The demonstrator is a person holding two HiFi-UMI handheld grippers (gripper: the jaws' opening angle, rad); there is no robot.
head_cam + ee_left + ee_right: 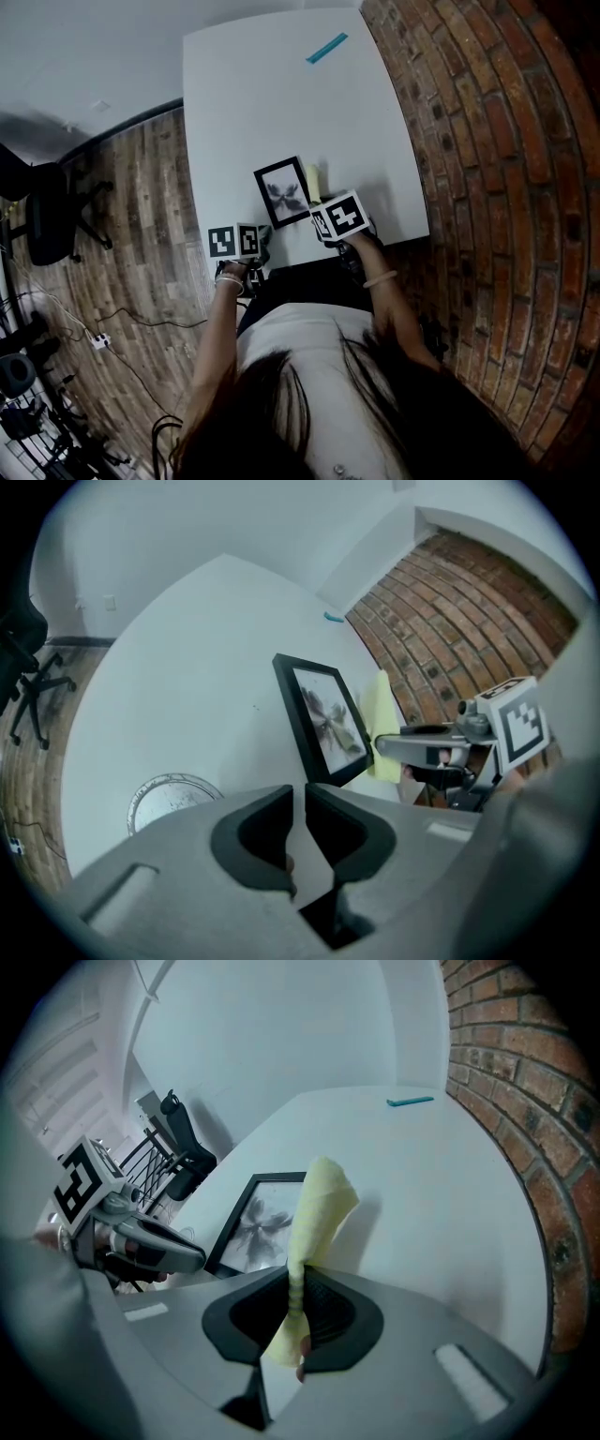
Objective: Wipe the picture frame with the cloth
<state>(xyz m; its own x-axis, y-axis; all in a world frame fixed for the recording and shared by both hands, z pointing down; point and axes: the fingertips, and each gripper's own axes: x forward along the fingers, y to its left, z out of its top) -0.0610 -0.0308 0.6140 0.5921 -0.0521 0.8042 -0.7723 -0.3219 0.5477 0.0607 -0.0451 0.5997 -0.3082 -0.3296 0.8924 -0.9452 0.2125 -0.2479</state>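
A black picture frame (283, 191) with a grey leaf print sits near the front edge of the white table (281, 103). My right gripper (300, 1283) is shut on a pale yellow cloth (317, 1208), which sticks up from its jaws just right of the frame (255, 1222). In the left gripper view the cloth (382, 726) hangs beside the frame (323, 719). My left gripper (306, 803) hovers at the frame's near left corner. Its jaws stand a narrow gap apart with nothing between them.
A teal strip (326, 48) lies at the table's far right. A round silvery disc (173, 799) lies on the table left of the left gripper. A brick wall (487, 141) runs along the right. A black office chair (52, 220) stands on the wooden floor at left.
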